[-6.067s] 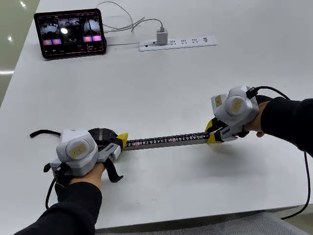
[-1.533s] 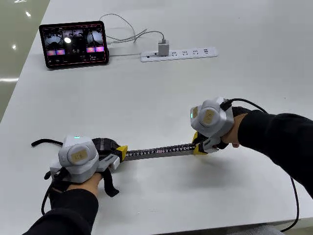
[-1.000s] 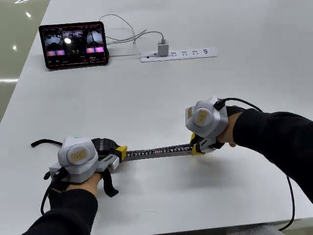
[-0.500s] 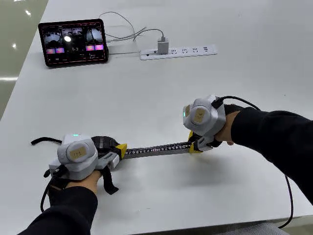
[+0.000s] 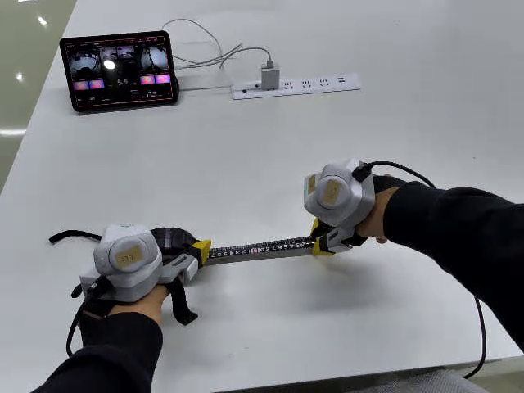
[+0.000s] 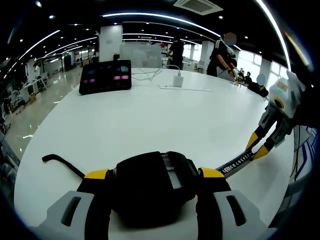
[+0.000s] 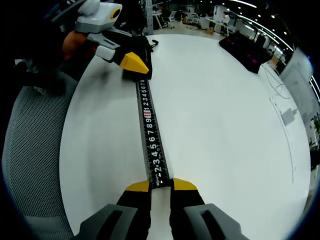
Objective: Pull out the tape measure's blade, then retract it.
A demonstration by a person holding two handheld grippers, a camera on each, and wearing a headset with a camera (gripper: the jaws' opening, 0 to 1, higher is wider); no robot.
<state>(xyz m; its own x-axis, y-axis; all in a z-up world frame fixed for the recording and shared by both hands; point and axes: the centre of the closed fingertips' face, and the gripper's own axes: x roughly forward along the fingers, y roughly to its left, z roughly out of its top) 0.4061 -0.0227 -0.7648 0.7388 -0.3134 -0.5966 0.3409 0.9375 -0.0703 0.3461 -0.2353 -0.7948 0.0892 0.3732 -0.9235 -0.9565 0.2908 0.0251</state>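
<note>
Left gripper view: our left gripper has its yellow-tipped jaws closed in against both sides of the tape measure. Its case is rounded and black and sits on the smooth white bench, near the front edge and toward the left. A black strap trails from the case across the bench. The blade runs flat out of the case to our right gripper.

In the right gripper view, that gripper's jaws are drawn almost together, pinching the blade's free end. There we can read white and red numbers along the dark, narrow strip. A grey mesh chair sits below the bench edge.

In the head view, a glossy lit tablet sits toward the far-left corner. Just beside it are a white power strip and a plugged-in charger.
</note>
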